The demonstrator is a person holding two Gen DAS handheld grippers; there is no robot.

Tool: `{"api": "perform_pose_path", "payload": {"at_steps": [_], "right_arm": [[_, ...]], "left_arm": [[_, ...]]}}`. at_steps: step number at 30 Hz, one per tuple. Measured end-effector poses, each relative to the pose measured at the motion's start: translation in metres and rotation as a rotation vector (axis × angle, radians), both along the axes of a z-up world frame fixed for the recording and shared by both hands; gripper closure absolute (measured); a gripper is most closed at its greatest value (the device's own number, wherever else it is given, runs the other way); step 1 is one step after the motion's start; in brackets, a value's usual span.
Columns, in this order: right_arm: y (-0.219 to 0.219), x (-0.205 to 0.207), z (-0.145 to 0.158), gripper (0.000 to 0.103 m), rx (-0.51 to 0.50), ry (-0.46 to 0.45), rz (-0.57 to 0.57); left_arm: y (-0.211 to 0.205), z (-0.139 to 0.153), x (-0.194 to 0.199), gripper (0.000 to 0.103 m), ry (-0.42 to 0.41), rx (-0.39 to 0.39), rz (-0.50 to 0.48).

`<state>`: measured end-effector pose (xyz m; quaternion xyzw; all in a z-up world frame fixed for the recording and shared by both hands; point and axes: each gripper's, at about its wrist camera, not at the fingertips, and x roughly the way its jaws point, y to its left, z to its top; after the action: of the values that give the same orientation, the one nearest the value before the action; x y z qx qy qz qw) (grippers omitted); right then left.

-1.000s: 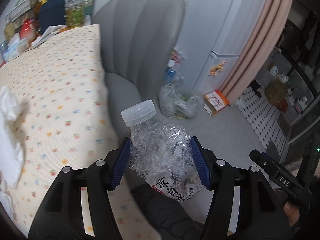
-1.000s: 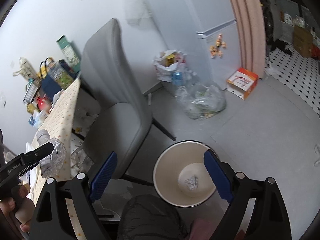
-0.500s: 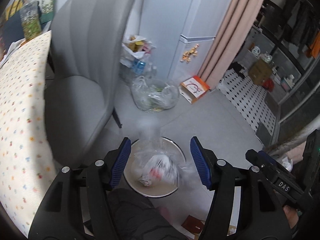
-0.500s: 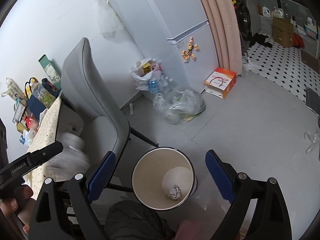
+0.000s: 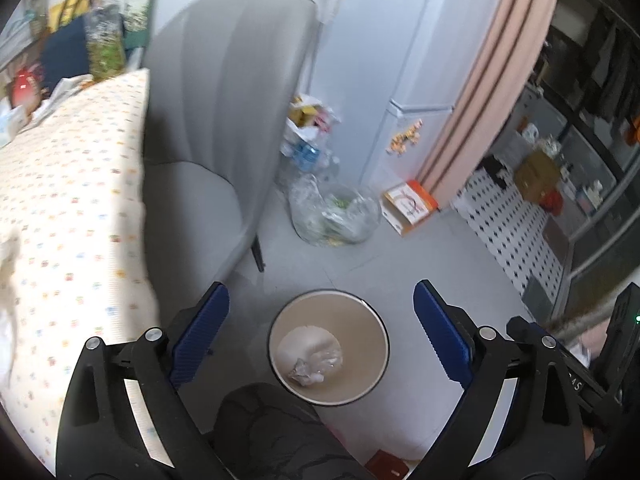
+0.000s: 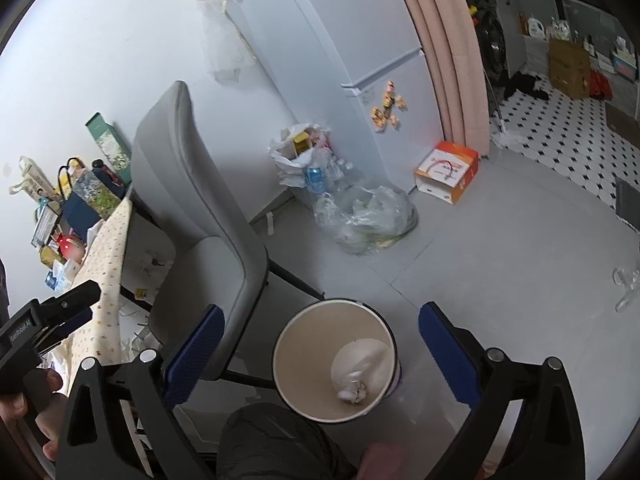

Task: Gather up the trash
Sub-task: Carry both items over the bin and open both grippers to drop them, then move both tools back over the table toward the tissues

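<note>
A beige waste bin [image 5: 364,328] stands on the grey floor by the chair, seen from above in both wrist views. The crushed clear plastic bottle [image 5: 316,362] lies at its bottom on a white liner, beside a small crumpled wad [image 6: 352,394]. My left gripper [image 5: 322,292] hangs over the bin with its jaws opening wide and nothing between its blue pads [image 5: 200,336]. My right gripper [image 6: 323,312] is also above the bin [image 6: 304,344], its jaws opening, holding nothing.
A grey upholstered chair [image 5: 224,120] stands left of the bin, beside a table with a dotted cloth [image 5: 72,200]. A clear bag of rubbish [image 5: 336,216], a white bag with bottles [image 6: 304,156] and an orange box [image 5: 410,208] sit by the fridge. A dark-clothed knee [image 5: 272,432] is below.
The left gripper carried the crushed bottle from over the table to above the bin and opened; the bottle dropped in. The right gripper shifted a little and widened.
</note>
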<state>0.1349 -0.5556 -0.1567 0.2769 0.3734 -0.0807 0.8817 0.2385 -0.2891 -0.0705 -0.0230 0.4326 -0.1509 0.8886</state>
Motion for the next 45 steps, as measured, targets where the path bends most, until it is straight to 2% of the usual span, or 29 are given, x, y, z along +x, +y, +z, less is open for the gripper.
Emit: {"api": "perform_pose_path", "payload": {"at_steps": [3, 8, 18, 23, 27, 31, 39, 45], "right_arm": [[0.012, 0.002, 0.009, 0.008, -0.006, -0.022, 0.020], [0.036, -0.001, 0.022, 0.008, -0.020, -0.059, 0.047], [0.099, 0.005, 0.061, 0.008, -0.139, -0.070, 0.061], [0.131, 0.004, 0.081, 0.008, -0.184, -0.104, 0.097], [0.161, 0.000, 0.097, 0.008, -0.197, -0.139, 0.155], [0.197, -0.009, 0.110, 0.008, -0.222, -0.196, 0.250], [0.262, -0.020, 0.131, 0.008, -0.188, -0.225, 0.437], [0.294, -0.025, 0.139, 0.008, -0.187, -0.236, 0.527]], "left_arm": [[0.022, 0.012, -0.010, 0.006, -0.053, -0.012, 0.038], [0.055, 0.026, -0.024, 0.006, -0.075, -0.046, 0.080], [0.136, 0.049, -0.059, 0.006, -0.141, -0.124, 0.207], [0.173, 0.059, -0.080, 0.006, -0.159, -0.178, 0.231], [0.206, 0.068, -0.105, 0.006, -0.205, -0.197, 0.279], [0.239, 0.069, -0.126, 0.006, -0.208, -0.228, 0.322], [0.302, 0.065, -0.159, 0.006, -0.219, -0.224, 0.426], [0.343, 0.060, -0.178, 0.006, -0.226, -0.190, 0.510]]}}
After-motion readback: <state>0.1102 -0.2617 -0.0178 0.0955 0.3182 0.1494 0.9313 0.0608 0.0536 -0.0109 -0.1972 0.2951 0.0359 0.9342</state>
